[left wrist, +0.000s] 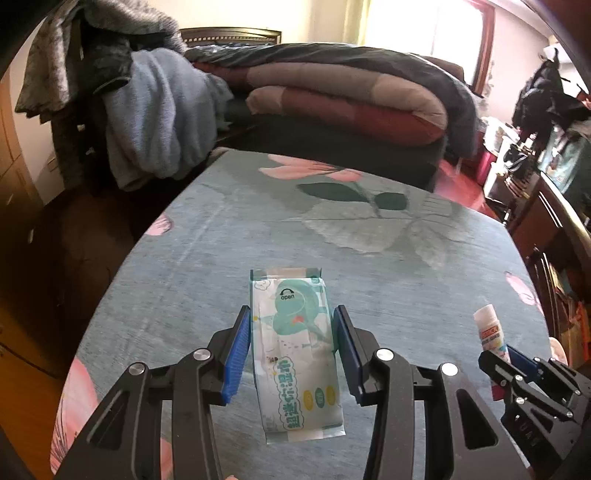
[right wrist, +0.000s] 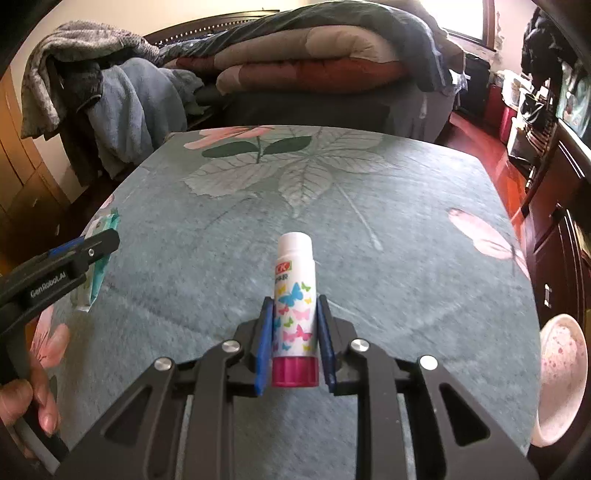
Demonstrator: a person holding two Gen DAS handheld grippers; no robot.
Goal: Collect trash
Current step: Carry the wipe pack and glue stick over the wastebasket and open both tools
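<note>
A table (right wrist: 406, 229) under a teal floral cloth stood before a bed (left wrist: 332, 140) piled with folded quilts (left wrist: 351, 99). Clothes (left wrist: 155, 110) hung heaped at left. Sunlight flooded a window (left wrist: 424, 22); dark wooden cabinets (right wrist: 554, 229) lined the right above red floor (right wrist: 491, 147).

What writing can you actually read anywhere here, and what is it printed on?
"open", under a curved arrow: on the wet wipes pack held in the left gripper.
"GenRobot.AI": on the left gripper's side, in the right wrist view.
"CK": end of a partly hidden red label on the glue stick in the right gripper.
Chinese characters on both: too blurred to read.
</note>
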